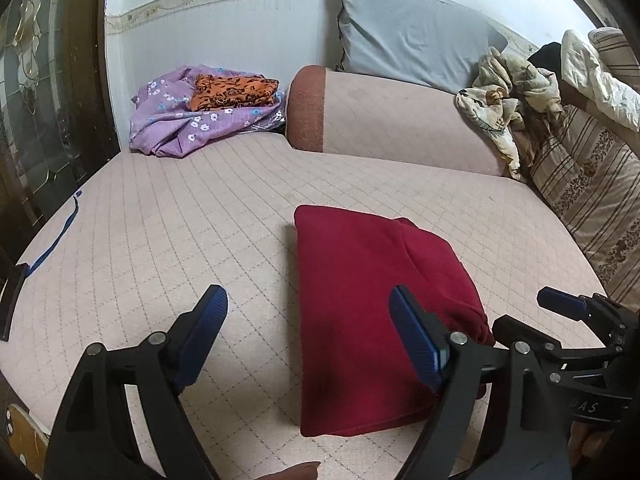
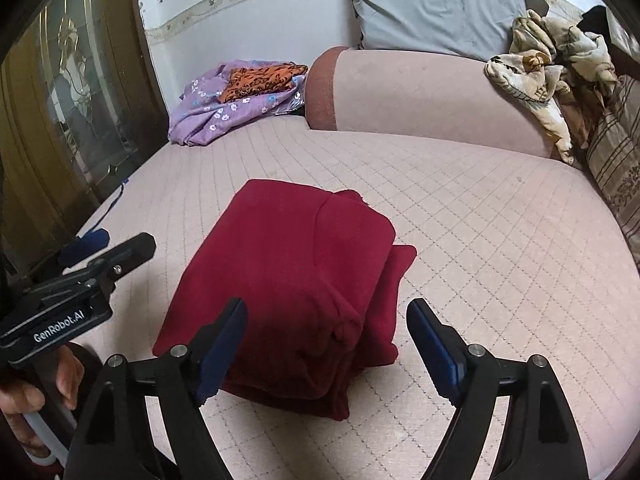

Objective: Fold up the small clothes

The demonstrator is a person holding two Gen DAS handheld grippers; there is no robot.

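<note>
red garment [image 2: 288, 280], folded on bed [image 2: 480, 240]: just ahead of right claw [image 2: 326, 344]; left claw [image 1: 308, 336] alongside; both wide open, empty

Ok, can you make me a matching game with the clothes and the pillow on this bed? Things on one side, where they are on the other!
Things:
1. red cloth
2. orange cloth
3. grey pillow
4. beige rag

Places:
A. leaning on the wall behind the bolster
B. folded on the bed, just ahead of both open grippers
C. on top of the purple cloth in the far corner
D. crumpled at the bolster's right end

Pairs: 1-B, 2-C, 3-A, 4-D
</note>
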